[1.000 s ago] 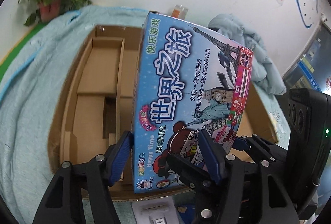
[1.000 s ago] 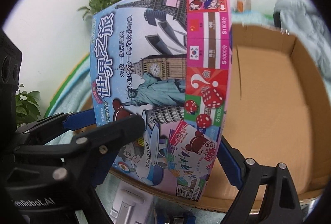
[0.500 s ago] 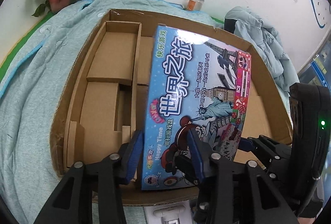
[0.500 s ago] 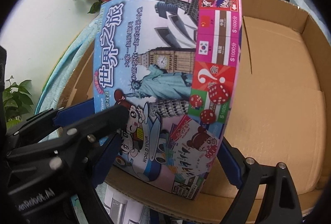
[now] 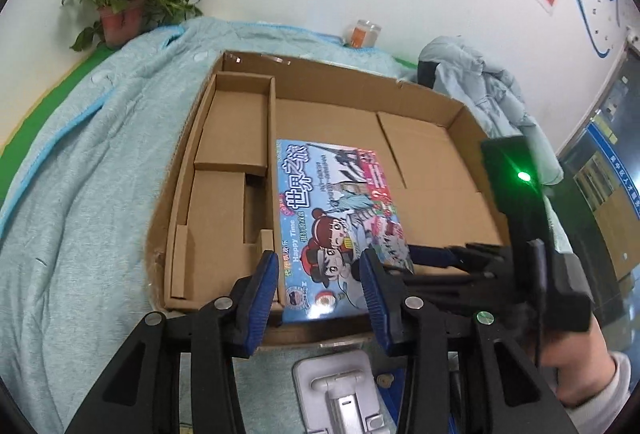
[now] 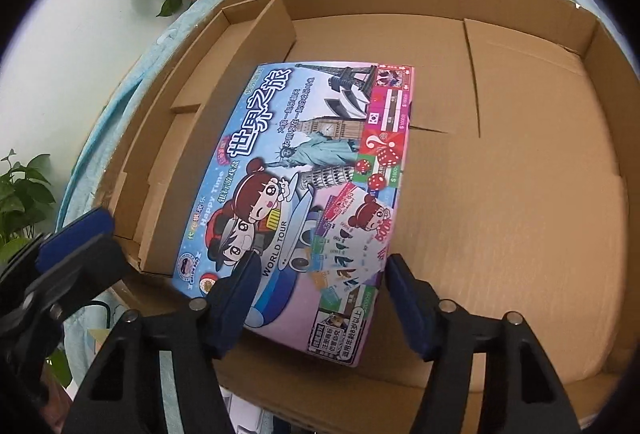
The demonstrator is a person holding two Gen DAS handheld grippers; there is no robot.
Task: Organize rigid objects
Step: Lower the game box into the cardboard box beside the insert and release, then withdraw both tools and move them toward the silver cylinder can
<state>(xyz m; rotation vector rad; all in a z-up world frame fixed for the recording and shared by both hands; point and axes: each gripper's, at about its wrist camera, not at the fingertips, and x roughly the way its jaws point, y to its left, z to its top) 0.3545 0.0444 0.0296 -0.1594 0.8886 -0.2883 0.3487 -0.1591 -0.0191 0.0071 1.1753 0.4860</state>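
A colourful board game box (image 5: 340, 222) lies flat on the floor of a large cardboard box (image 5: 440, 169), against the inner divider, its near end at the front wall. It also shows in the right wrist view (image 6: 308, 193). My left gripper (image 5: 320, 290) is open, its blue fingers either side of the game box's left near corner, above it. My right gripper (image 6: 320, 298) is open, its fingers straddling the game box's right near part. The right gripper's blue finger also shows in the left wrist view (image 5: 432, 258).
The cardboard box (image 6: 520, 153) sits on a light blue blanket (image 5: 80, 173), with a narrow divided compartment (image 5: 236, 137) on its left. A potted plant (image 5: 124, 5), a jar (image 5: 362, 33) and a bundled jacket (image 5: 480, 81) stand behind. A white object (image 5: 340, 390) lies before the box.
The game box has gone from held upright and tilted to lying flat on the carton floor. Both grippers have opened, let it go and drawn back.
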